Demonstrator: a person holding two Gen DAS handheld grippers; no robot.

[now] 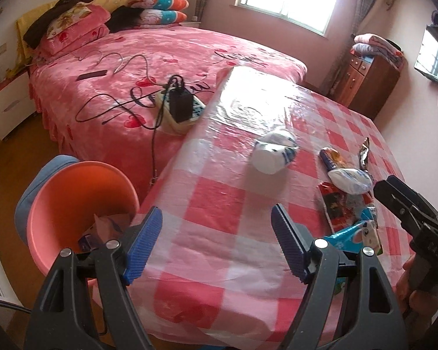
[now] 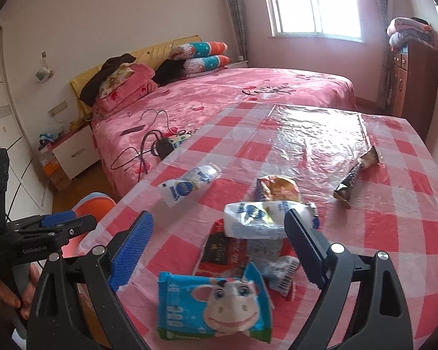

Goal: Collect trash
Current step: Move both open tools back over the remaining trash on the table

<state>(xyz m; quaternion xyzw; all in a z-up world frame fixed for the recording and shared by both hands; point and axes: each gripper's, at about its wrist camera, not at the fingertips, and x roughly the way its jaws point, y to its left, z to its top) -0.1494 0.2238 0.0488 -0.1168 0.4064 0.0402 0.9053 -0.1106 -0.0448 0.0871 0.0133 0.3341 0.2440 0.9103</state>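
An orange bin [image 1: 73, 201] stands on the floor by the table's left edge, with some trash inside. My left gripper [image 1: 217, 243] hangs open and empty over the checked tablecloth [image 1: 219, 204] beside the bin. A white milk pouch [image 1: 274, 154] lies alone mid-table. My right gripper [image 2: 219, 248] is open above a heap of wrappers. The heap holds a blue cow packet [image 2: 213, 306], a red wrapper [image 2: 219, 250] and a white pouch [image 2: 260, 221], which lies between the fingers untouched. Farther off lie an orange bread wrapper [image 2: 277, 191] and a brown wrapper [image 2: 356, 175].
A pink bed [image 1: 160, 58] abuts the table's far left side, with a power strip and charger [image 1: 181, 105], cables and a phone on it. A wooden cabinet [image 1: 368, 78] stands at the far right. A white nightstand [image 2: 73, 151] is by the bed head.
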